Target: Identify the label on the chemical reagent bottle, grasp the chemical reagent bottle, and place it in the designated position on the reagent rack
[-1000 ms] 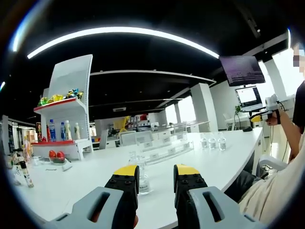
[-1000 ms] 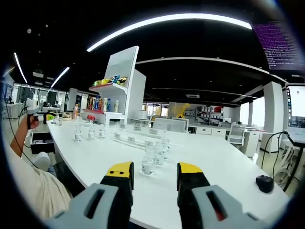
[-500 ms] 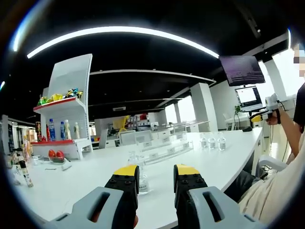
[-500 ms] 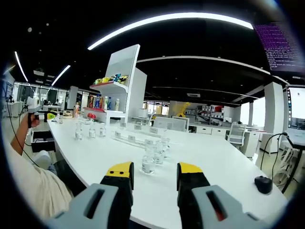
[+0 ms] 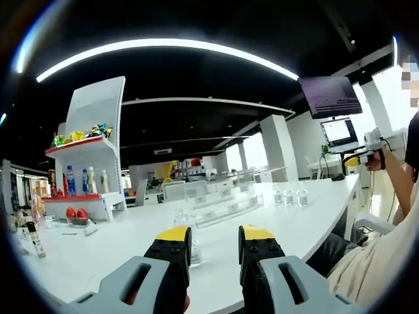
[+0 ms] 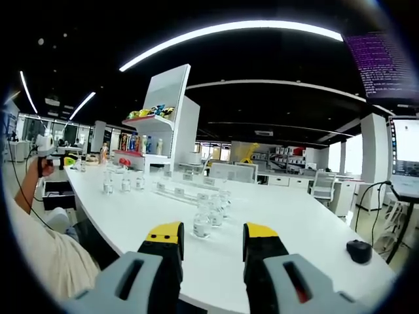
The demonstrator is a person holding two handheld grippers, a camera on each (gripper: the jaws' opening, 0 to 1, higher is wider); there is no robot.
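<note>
Bottle point(image 6: 202, 224) drifted farther beyond parted right tongs point(image 6: 213, 241).

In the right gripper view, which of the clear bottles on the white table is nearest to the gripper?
The clear bottle just ahead of the right gripper, seen between its open jaws. The other bottles stand farther back along the table, near the reagent rack.

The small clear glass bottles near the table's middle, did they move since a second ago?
No. In the right gripper view the small clear glass bottles stay beside the clear reagent rack on the white table; only the camera shifted slightly.
</note>
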